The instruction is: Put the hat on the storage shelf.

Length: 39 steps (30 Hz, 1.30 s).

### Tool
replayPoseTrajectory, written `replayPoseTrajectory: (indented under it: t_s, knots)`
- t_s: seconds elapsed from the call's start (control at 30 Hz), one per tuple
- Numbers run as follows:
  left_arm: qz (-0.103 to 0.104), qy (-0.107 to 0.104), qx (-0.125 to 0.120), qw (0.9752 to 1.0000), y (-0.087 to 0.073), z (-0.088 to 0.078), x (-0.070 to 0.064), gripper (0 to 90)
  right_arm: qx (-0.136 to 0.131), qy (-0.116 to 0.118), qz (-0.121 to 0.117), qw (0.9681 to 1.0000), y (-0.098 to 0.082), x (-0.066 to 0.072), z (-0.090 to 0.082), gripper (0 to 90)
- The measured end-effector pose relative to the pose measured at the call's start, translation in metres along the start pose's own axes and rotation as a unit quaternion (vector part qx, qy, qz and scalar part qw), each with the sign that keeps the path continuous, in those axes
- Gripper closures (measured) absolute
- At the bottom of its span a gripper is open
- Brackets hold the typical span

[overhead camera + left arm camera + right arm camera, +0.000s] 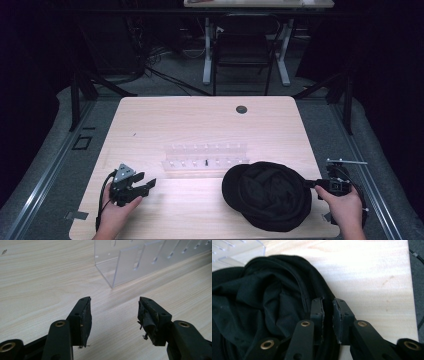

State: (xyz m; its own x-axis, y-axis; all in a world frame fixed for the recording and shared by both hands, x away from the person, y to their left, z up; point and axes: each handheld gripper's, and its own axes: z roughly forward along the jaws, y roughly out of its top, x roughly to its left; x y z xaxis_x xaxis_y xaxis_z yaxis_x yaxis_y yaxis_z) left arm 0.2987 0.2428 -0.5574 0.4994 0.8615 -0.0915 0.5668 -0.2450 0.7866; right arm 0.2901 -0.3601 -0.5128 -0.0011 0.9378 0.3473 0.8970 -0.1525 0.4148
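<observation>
A black cloth hat point(267, 195) lies crumpled at the front right of the wooden table point(200, 120). My right gripper point(310, 184) reaches in from the right at the hat's edge. In the right gripper view its jaws point(327, 302) stand a narrow gap apart, with the hat's point(262, 302) dark rim running between them; the pads look just clear of it. My left gripper point(150, 185) rests at the front left, open, with nothing between its fingers point(114, 302), pointing toward a clear acrylic rack point(140, 260).
The clear slotted rack point(205, 157) stands mid-table behind the hat. A round cable hole point(241, 109) sits near the far edge. The table's right edge is close beside my right hand. A black chair point(245, 50) and desk legs stand beyond the table.
</observation>
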Motion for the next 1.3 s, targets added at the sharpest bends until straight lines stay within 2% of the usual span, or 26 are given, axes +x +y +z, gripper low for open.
replayPoseTrajectory:
  t_s: [0.13, 0.17, 0.4, 0.43, 0.47, 0.5, 0.53, 0.57, 0.77, 0.8, 0.83, 0.93, 1.13, 1.17, 1.23, 1.3]
  knots:
    - [0.002, 0.001, 0.0, 1.0, 0.0, 0.0, 0.0, 44.5, 0.023, -0.003, -0.002, 0.9997, 0.0, 0.001, -0.001, 77.5]
    - [0.001, 0.001, 0.001, 1.0, 0.0, 0.001, 0.0, 44.5, 0.021, 0.007, 0.006, 0.9997, -0.001, 0.001, 0.0, 77.5]
    - [0.001, 0.0, 0.004, 1.0, 0.0, 0.001, -0.001, 44.5, 0.057, 0.003, 0.0, 0.9984, 0.0, 0.003, 0.001, 78.3]
    - [0.001, 0.0, 0.004, 1.0, 0.0, 0.001, -0.001, 44.5, 0.064, -0.002, -0.001, 0.998, 0.001, 0.003, 0.001, 78.6]
    - [0.001, 0.0, 0.002, 1.0, 0.0, 0.001, -0.001, 44.5, 0.077, -0.016, -0.01, 0.9969, 0.002, 0.003, -0.001, 78.8]
    - [0.001, 0.001, 0.002, 1.0, 0.0, 0.001, -0.001, 44.5, 0.082, -0.018, -0.01, 0.9964, 0.003, 0.004, 0.0, 78.9]
    - [0.001, 0.001, 0.002, 1.0, 0.0, 0.001, -0.001, 44.5, 0.079, -0.016, 0.0, 0.9967, 0.002, 0.005, 0.002, 79.1]
    - [0.001, 0.0, 0.005, 1.0, 0.0, 0.001, -0.001, 44.5, 0.091, -0.005, -0.009, 0.9958, 0.003, 0.004, 0.003, 79.1]
    - [0.001, 0.0, 0.005, 1.0, 0.0, 0.001, -0.001, 44.5, 0.136, -0.015, -0.015, 0.9905, 0.008, 0.005, 0.008, 79.2]
    - [0.001, 0.001, 0.002, 1.0, 0.0, 0.002, -0.001, 44.5, 0.137, -0.023, -0.012, 0.9902, 0.009, 0.005, 0.009, 79.3]
    - [0.001, 0.001, 0.004, 1.0, 0.0, 0.001, -0.001, 44.5, 0.14, -0.014, -0.013, 0.9899, 0.01, 0.004, 0.01, 79.3]
    - [0.002, 0.001, 0.005, 1.0, 0.0, 0.001, 0.0, 44.5, 0.151, -0.009, -0.014, 0.9885, 0.011, 0.003, 0.012, 80.4]
    - [0.002, 0.001, 0.005, 1.0, 0.0, 0.001, -0.001, 44.5, 0.162, -0.01, -0.015, 0.9866, 0.012, 0.003, 0.016, 82.8]
    - [0.002, 0.001, 0.005, 1.0, 0.0, 0.001, -0.001, 44.5, 0.169, -0.012, -0.018, 0.9854, 0.013, 0.003, 0.016, 83.0]
    - [0.001, 0.001, 0.005, 1.0, 0.0, 0.001, -0.001, 44.5, 0.163, -0.015, -0.012, 0.9864, 0.012, 0.004, 0.017, 83.4]
    - [0.002, 0.001, 0.006, 1.0, 0.0, 0.001, -0.001, 44.5, 0.167, -0.015, -0.013, 0.9858, 0.013, 0.004, 0.017, 84.7]
